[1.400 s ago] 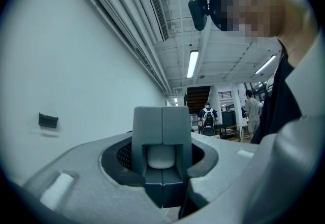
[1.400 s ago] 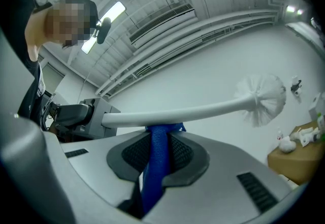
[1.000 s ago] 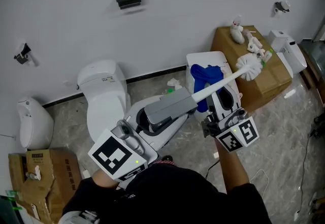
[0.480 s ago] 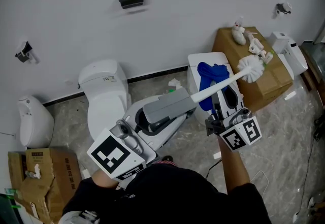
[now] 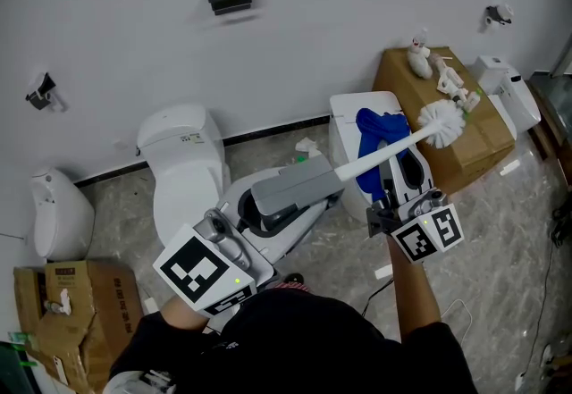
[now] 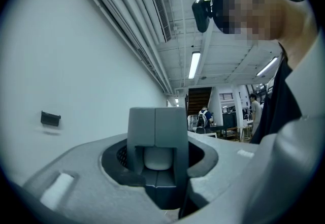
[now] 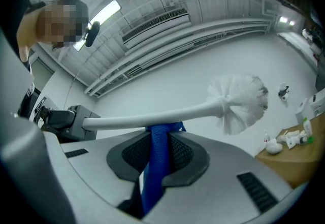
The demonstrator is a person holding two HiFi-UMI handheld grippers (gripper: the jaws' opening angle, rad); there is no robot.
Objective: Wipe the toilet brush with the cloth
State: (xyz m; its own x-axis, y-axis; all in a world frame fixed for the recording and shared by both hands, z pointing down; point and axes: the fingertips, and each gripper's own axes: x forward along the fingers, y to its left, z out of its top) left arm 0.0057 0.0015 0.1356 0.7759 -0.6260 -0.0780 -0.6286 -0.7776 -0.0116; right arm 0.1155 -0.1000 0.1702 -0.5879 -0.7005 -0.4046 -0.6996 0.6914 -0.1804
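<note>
**Position.** The toilet brush [image 5: 386,153] hangs level in the air to the right of the toilet [image 5: 183,171], with its bristle head [image 5: 442,121] at the end farthest from the toilet. The left gripper [image 5: 332,176] has its jaws clamped on the handle end nearest the toilet. The right gripper [image 5: 391,185] has its jaws pinching a strip of the blue cloth [image 5: 379,128]. The cloth meets the handle on the far-from-toilet side, short of the bristles.

**Hazards.**
- You support the brush at one end only. If you press hard with the cloth, the handle is likely to pivot or twist in the left jaws and the head may droop.
- Only a narrow strip of cloth is pinched. Dragging it along the handle could pull it free.
- The loose folds may snag in the bristles.

**View coverage.**
- The left gripper view shows the rounded handle end [image 6: 158,158] seated between the grey pads. It shows neither the cloth nor the bristles.
- The right gripper view shows the cloth [image 7: 156,164] running up to the handle's underside [image 7: 167,116], and the head [image 7: 239,103] beyond it.
- Only the head view shows both grippers and the cloth bunched behind the handle.
</note>
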